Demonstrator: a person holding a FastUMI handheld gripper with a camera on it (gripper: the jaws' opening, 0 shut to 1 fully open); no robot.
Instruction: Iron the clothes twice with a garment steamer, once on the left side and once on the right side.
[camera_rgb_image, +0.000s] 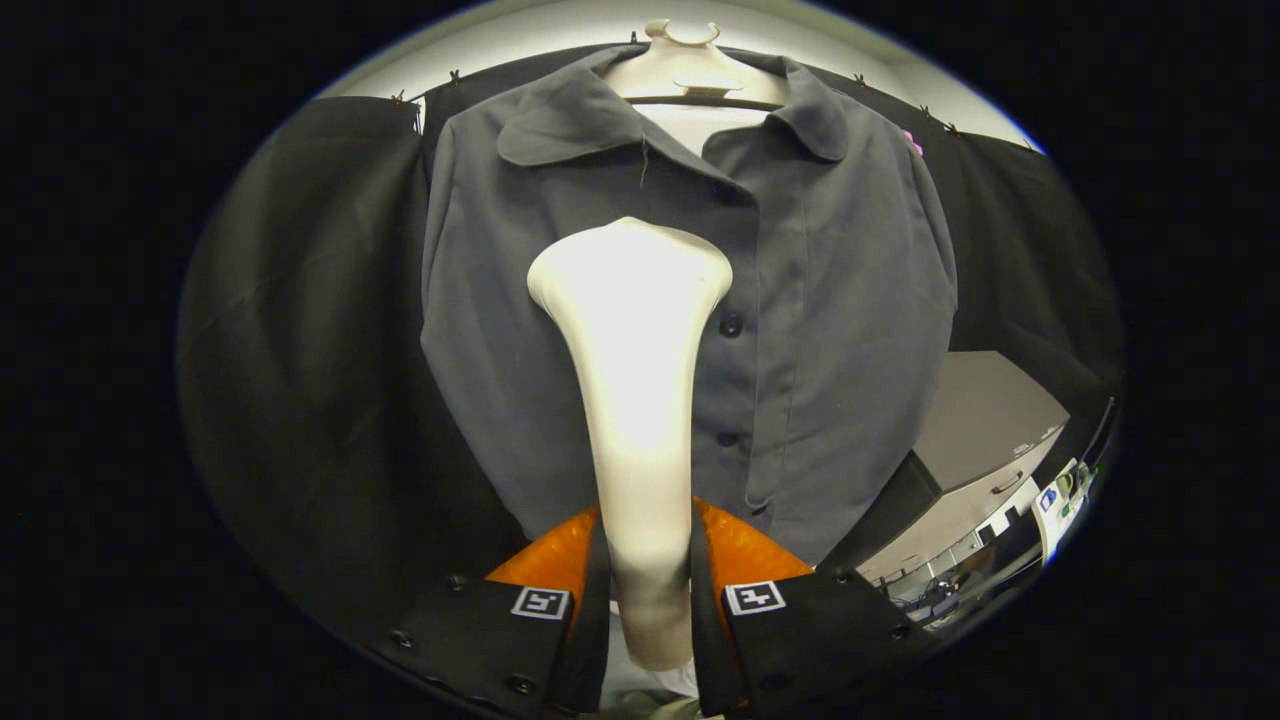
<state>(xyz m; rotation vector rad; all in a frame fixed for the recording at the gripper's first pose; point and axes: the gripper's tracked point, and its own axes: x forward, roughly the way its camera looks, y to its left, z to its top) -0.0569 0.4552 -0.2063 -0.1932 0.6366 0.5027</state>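
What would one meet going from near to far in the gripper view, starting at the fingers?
Gripper shut on the steamer → grey shirt → hanger at the collar → black cloth wall.

Black cloth wall (300, 330), grey cabinet (985, 420)

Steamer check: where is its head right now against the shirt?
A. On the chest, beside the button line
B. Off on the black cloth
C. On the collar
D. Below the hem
A: the tool is shut on the steamer, whose head lies over the shirt chest beside the buttons, well below the collar.
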